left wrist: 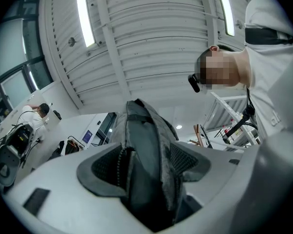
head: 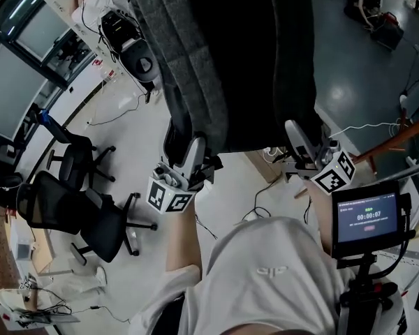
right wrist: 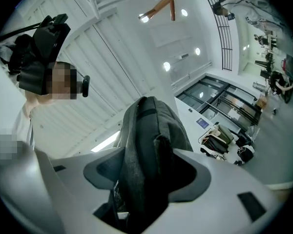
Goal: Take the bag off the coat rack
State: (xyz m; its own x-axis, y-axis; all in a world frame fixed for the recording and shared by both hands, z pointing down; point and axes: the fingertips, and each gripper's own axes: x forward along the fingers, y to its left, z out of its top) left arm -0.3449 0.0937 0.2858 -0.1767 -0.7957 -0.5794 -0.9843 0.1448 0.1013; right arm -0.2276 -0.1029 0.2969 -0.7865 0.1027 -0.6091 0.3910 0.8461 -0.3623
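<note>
Head view puts the worry plainly: the grey bag [head: 251, 61] seems held by nothing but two pinches of cloth. If either fold creeps out of its grip, the bag would likely swing to one side and drop towards the person's chest [head: 265, 271] below it. A pull before the bag's top is free could do the same, dragging the fabric out of the jaws. The bag's upper end runs out of the picture, so I cannot tell whether a loop sits on a hook up there, and no rack shows for certain. The left gripper [head: 186, 149] is clamped on a thick fold at the bag's lower left edge. The right gripper [head: 302, 139] is clamped likewise on the bag's lower right edge. Each has cloth bunched between jaws that stand partly apart around it. Both gripper views show the bag rising straight up out of the jaws.
</note>
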